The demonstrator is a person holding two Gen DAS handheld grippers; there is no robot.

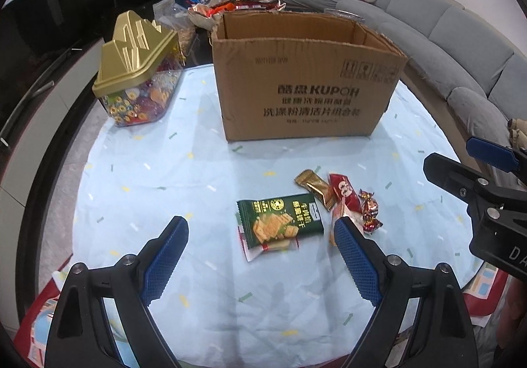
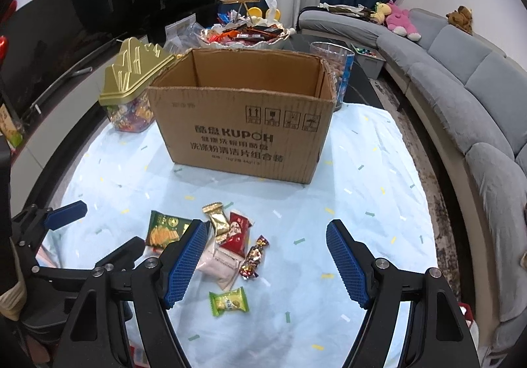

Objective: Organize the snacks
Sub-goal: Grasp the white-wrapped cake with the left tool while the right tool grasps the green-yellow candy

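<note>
Where snacks lie clustered — green, gold, red wrappers.

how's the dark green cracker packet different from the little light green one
The dark green cracker packet is larger and lies nearer the cardboard box; the small light green packet lies apart, nearest the camera. The dark one partly overlaps another wrapper. Both lie flat on the pale blue cloth.

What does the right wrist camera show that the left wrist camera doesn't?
Only the right wrist view shows the small light green packet, the pale pink packet and a clear tub behind the box. Only the left wrist view shows the dark green cracker packet whole. Both show the cardboard box, the gold-lidded candy jar, the gold packet, the red packet and both open grippers.
</note>
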